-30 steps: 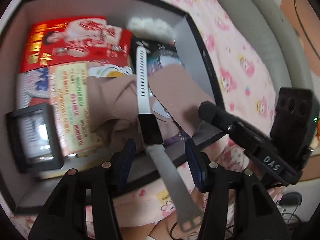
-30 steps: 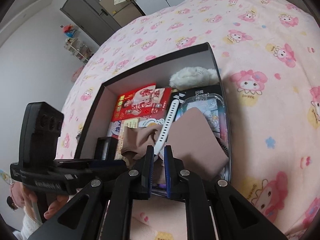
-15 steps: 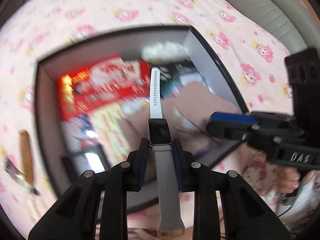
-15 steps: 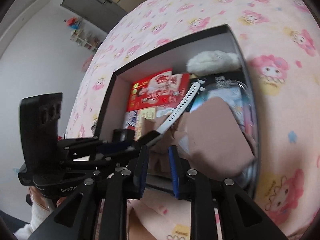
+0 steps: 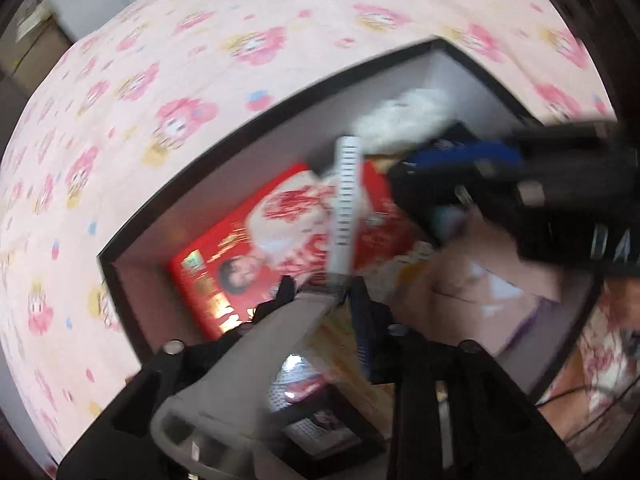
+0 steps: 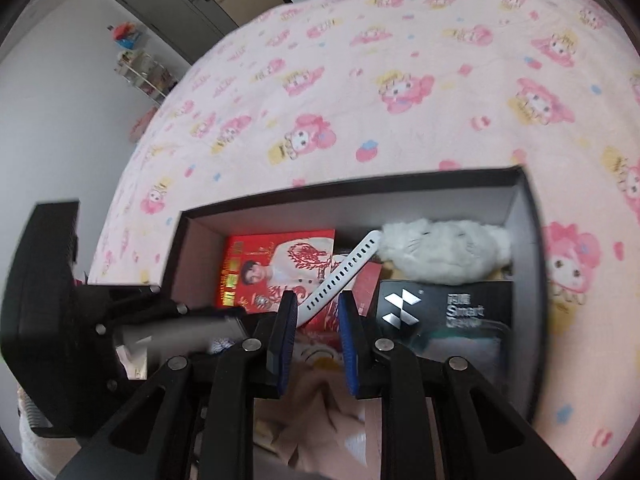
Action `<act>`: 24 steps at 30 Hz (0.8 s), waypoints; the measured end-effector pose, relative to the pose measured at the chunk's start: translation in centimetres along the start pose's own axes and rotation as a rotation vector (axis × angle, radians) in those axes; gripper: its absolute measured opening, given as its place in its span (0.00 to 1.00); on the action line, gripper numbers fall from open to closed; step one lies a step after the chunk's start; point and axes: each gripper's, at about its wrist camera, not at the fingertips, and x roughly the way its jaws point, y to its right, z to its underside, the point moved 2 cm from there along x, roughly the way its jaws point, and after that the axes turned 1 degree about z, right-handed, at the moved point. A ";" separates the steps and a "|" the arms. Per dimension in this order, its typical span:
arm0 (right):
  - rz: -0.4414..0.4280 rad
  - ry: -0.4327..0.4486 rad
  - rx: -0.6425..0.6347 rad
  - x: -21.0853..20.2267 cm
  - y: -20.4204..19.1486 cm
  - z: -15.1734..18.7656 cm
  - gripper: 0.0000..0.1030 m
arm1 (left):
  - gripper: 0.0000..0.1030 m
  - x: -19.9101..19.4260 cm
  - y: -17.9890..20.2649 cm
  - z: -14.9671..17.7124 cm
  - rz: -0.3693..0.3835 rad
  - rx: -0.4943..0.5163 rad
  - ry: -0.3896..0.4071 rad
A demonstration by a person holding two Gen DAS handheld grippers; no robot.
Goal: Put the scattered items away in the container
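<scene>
Lying between left fingers: watch, over box.

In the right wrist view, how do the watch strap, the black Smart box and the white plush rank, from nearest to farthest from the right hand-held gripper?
From the right hand-held gripper:
1. Watch strap, just past its tips.
2. Black Smart box, to the right.
3. White plush, at the back wall, right.

Fluffy white plush; glossy black carton.

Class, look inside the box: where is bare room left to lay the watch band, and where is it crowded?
Little bare floor: a dark gap between the red booklet and white plush, along the box far wall. Elsewhere crowded: black carton, beige cloth.
</scene>
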 end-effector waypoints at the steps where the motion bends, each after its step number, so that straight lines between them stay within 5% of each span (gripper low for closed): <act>1: 0.002 -0.011 -0.001 0.5 0.1 0.3 0.17 | 0.37 0.1 -0.4 0.2 -0.015 -0.027 0.010; 8: 0.053 -0.066 -0.032 2.0 0.7 2.4 0.17 | 0.37 -0.8 -1.6 2.9 -0.146 -0.183 0.073; 16: 0.051 -0.032 -0.004 1.2 1.3 1.8 0.17 | 0.38 -5.6 -4.0 5.5 -0.056 -0.382 0.184; 20: 0.047 -0.054 -0.038 1.8 0.5 0.2 0.17 | 0.38 -5.5 -3.0 6.0 0.052 -0.418 0.156; 24: 0.062 -0.053 -0.086 2.4 -1.0 -1.0 0.17 | 0.37 -6.4 -1.0 6.5 -0.043 -0.423 0.201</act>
